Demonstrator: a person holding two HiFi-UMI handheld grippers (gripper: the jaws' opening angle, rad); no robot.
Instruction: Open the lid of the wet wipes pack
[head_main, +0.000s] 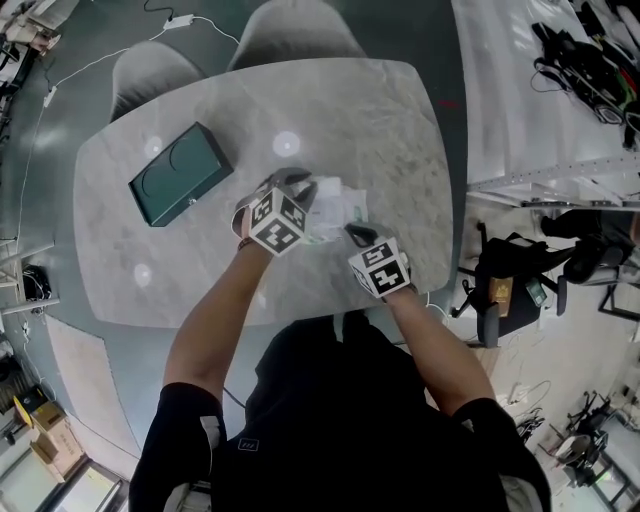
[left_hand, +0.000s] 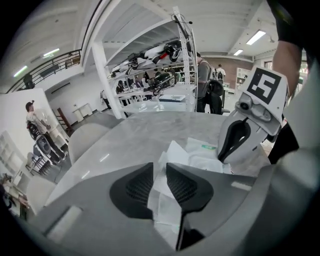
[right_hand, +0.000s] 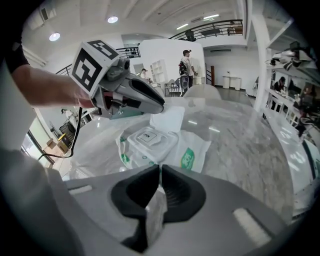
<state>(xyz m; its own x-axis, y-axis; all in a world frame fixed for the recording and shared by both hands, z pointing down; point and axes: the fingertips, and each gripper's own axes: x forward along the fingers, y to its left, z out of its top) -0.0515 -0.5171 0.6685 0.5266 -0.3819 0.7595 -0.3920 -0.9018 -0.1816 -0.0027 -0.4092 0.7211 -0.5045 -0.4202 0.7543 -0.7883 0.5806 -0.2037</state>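
Observation:
The wet wipes pack (head_main: 338, 206) lies mid-table, white film with green print and a white hard lid (right_hand: 148, 139) that lies flat on top. My right gripper (right_hand: 159, 176) is shut on the pack's near film edge, which runs between its pads; in the head view it (head_main: 353, 233) sits at the pack's right front. My left gripper (head_main: 303, 186) hovers at the pack's left side. Its jaws (left_hand: 160, 175) stand a little apart, with a white flap (right_hand: 168, 120) of the pack showing in the gap. The right gripper view shows its tips (right_hand: 161, 107) just above that raised flap.
A dark green box (head_main: 180, 172) lies on the marble table (head_main: 395, 130) to the left of the pack. Two grey chairs (head_main: 155, 68) stand at the far edge. Shelving and cluttered benches (head_main: 590, 60) are off to the right.

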